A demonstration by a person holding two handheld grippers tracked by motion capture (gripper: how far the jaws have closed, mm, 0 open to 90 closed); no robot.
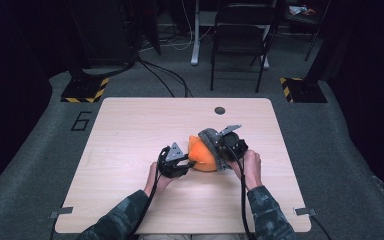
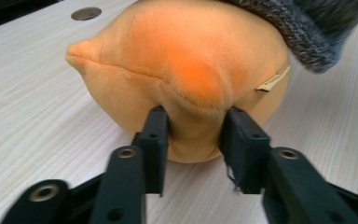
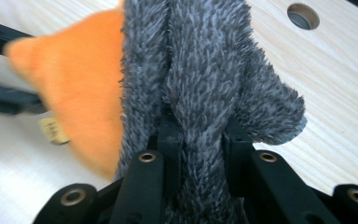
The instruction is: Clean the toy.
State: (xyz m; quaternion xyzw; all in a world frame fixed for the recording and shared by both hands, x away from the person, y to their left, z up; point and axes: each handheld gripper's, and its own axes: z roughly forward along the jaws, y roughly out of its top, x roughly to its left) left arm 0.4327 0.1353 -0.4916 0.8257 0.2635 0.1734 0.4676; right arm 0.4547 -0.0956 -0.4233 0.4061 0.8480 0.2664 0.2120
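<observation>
The orange cushion (image 1: 202,155) lies on the worktop (image 1: 130,130) slightly right of centre and toward the person's edge, with a grey furry cover (image 1: 211,140) draped over its 1 o'clock side.

The left gripper (image 1: 186,161) comes at the cushion from 9 o'clock. In the left gripper view its jaws stand partly open and pinch a fold of the orange plush (image 2: 186,93) between them, evidently to anchor the cushion.

The right gripper (image 1: 222,150) comes in from 3 o'clock. In the right gripper view its jaws are closed to a narrow gap on a ridge of the grey fur (image 3: 200,93), which suits drawing the cover across the anchored cushion.

Judgement on clearance: bare board runs from the cushion toward 9, 12 and 3 o'clock. A round hole (image 1: 220,110) sits at 12 o'clock near the far edge, well apart. The near edge, at 6 o'clock, is the closest limit.
</observation>
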